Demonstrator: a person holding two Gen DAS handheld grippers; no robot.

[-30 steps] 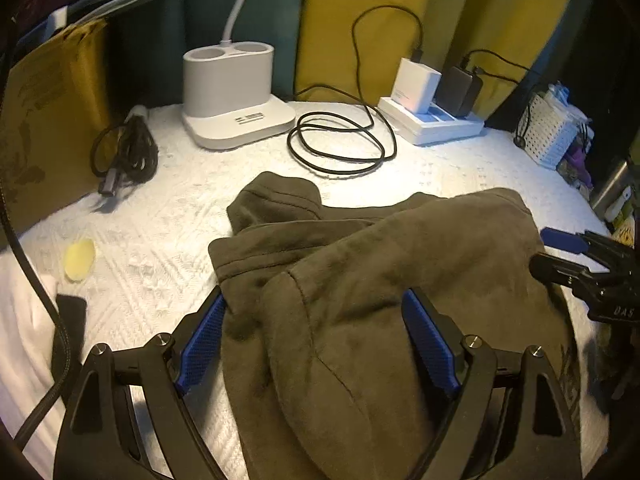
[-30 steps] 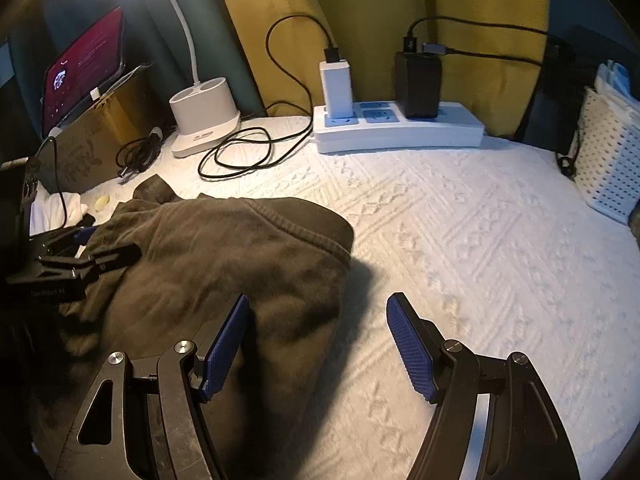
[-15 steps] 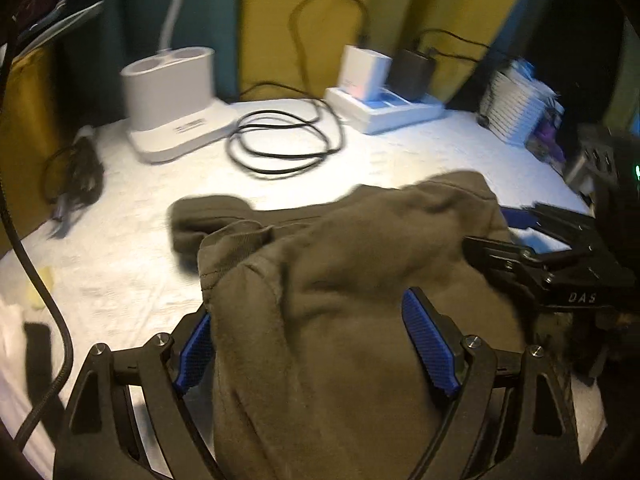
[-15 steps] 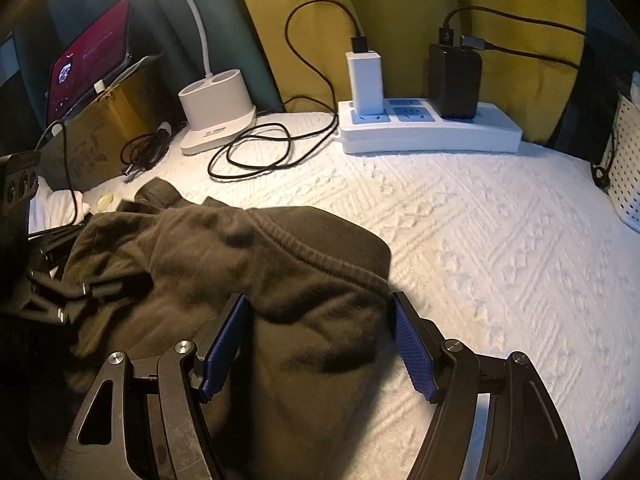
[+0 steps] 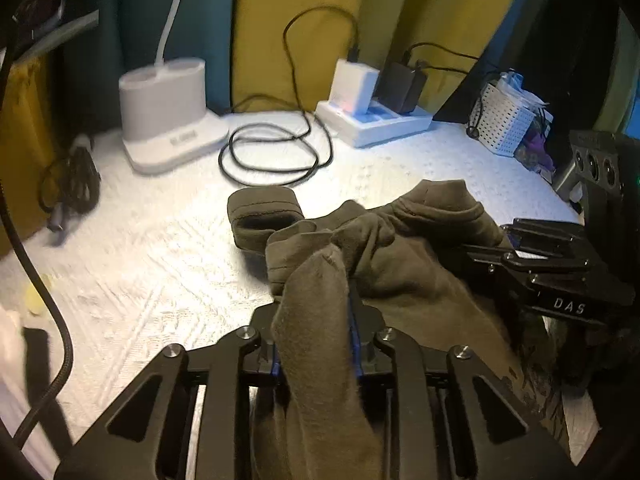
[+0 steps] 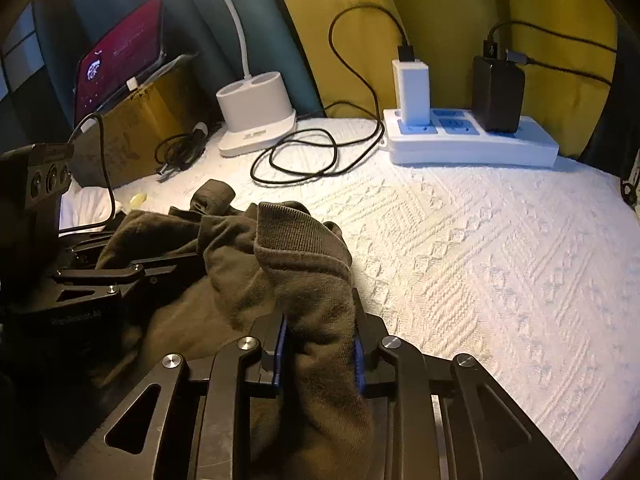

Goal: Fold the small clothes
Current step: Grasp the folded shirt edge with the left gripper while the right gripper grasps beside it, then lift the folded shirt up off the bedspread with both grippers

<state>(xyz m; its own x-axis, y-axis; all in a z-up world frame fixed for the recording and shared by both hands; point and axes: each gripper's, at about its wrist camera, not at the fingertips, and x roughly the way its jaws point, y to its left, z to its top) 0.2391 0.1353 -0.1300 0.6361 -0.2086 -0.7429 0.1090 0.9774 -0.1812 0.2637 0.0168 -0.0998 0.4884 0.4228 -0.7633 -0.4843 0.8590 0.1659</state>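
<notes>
An olive-brown small garment (image 5: pixel 408 272) lies bunched on the white textured cover (image 6: pixel 480 260). In the left wrist view, my left gripper (image 5: pixel 316 340) has its jaws closing, and a raised fold of the cloth is pinched between the blue pads. My right gripper (image 6: pixel 320 344) is closing too, its pads pressing on the garment's (image 6: pixel 240 264) ribbed hem. Each gripper appears in the other's view, the right gripper (image 5: pixel 520 256) at the right and the left gripper (image 6: pixel 120 276) at the left, both at the cloth. One sleeve cuff (image 5: pixel 262 216) sticks out towards the back.
Along the back stand a white lamp base (image 5: pixel 168 120), a coiled black cable (image 5: pixel 276 152), a power strip with chargers (image 6: pixel 468 140) and a white basket (image 5: pixel 504 120). A tablet (image 6: pixel 120 56) leans on a cardboard box (image 6: pixel 132 132) at the left.
Both grippers went from wide open over the flat garment to closed on pinched folds of it. The cloth has bunched up and risen between them.
</notes>
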